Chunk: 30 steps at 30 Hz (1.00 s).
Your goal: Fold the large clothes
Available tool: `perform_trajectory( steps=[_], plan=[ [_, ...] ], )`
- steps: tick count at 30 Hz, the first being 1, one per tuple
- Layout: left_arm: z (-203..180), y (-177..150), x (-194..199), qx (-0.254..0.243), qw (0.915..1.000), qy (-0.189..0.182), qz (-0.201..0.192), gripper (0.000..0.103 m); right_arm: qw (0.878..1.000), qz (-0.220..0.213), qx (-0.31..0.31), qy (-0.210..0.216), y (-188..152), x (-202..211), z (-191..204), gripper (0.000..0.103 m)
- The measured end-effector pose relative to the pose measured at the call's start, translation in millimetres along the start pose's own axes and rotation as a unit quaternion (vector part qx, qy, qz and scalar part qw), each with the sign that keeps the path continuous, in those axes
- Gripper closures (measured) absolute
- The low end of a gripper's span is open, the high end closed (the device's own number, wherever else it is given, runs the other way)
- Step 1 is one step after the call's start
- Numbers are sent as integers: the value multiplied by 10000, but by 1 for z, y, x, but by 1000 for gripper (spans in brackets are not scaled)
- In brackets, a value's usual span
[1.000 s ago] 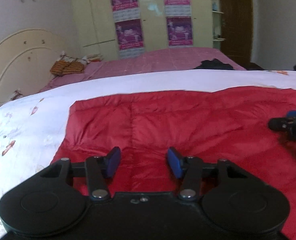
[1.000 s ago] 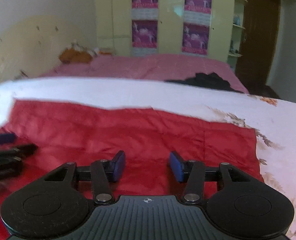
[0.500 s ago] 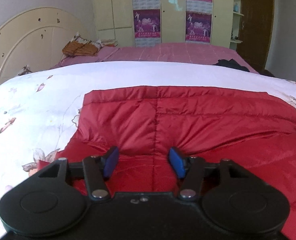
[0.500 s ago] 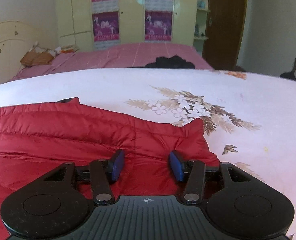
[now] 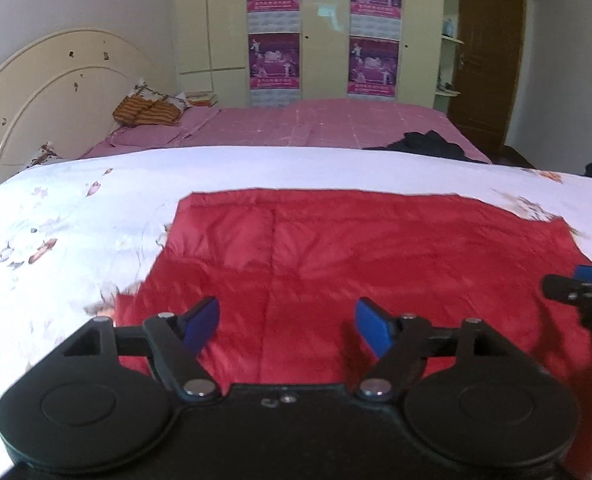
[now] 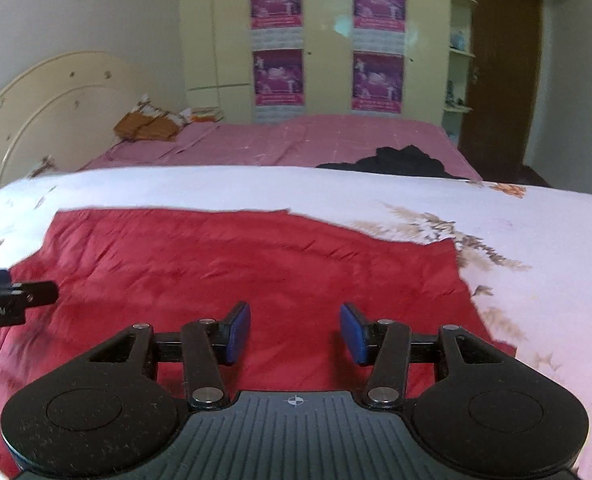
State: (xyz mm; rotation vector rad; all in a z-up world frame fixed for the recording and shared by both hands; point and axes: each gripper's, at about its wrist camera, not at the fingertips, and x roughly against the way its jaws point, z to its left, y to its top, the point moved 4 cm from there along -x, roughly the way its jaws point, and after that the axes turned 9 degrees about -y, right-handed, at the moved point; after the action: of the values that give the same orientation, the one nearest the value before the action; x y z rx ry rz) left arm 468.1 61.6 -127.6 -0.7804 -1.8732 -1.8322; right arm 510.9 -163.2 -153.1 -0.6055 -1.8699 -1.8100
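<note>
A large red quilted garment (image 5: 356,256) lies spread flat on the white floral bedsheet (image 5: 75,216); it also fills the right wrist view (image 6: 235,264). My left gripper (image 5: 287,326) is open and empty, just above the garment's near left part. My right gripper (image 6: 295,332) is open and empty above the garment's near right part. The right gripper's tip shows at the right edge of the left wrist view (image 5: 584,292), and the left gripper's tip at the left edge of the right wrist view (image 6: 15,294).
A second bed with a pink cover (image 5: 328,124) stands behind, with a dark garment (image 5: 428,144) and an orange striped pillow (image 5: 147,110) on it. A cream headboard (image 5: 55,92) is at the left. A wardrobe with posters (image 5: 320,28) and a brown door (image 5: 484,60) are at the back.
Both grippers have swung back inward from the garment's outer corners to face straight over it. Each gripper's tip is in the other's view again. Both stayed open and empty.
</note>
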Motion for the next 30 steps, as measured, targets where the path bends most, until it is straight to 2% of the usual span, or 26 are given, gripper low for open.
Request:
perform_trajectory(
  steps=[4, 9, 12, 17, 20, 23, 27, 29, 30],
  plan=[
    [-4, -17, 3, -63, 9999, 71, 87, 27, 9997, 41, 216, -44, -15, 2, 8, 54],
    [12, -39, -8, -106, 9986, 475, 230, 25, 9974, 164, 503, -483, -37, -5, -5, 54],
    [21, -45, -11, -28, 9984, 499, 275, 24, 9959, 255, 530, -685, -48, -12, -22, 54],
    [23, -52, -16, -15, 9984, 489, 278, 24, 9966, 231, 320, -717, -61, -24, -39, 54],
    [24, -52, -17, 2, 9982, 511, 308, 23, 9956, 193, 387, -831, -61, -27, -34, 54],
    [27, -44, -11, 100, 9979, 429, 472, 24, 9966, 486, 159, -650, -49, -23, -42, 54],
    [34, -36, 8, 125, 9977, 495, 441, 24, 9972, 348, -42, -665, -39, 11, -51, 53],
    [37, -36, 21, 210, 9979, 482, 371, 18, 9975, 307, -234, -598, -40, 28, -55, 28],
    [39, -37, 28, 242, 9981, 456, 351, 18, 9974, 257, -290, -615, -41, 36, -57, 9]
  ],
)
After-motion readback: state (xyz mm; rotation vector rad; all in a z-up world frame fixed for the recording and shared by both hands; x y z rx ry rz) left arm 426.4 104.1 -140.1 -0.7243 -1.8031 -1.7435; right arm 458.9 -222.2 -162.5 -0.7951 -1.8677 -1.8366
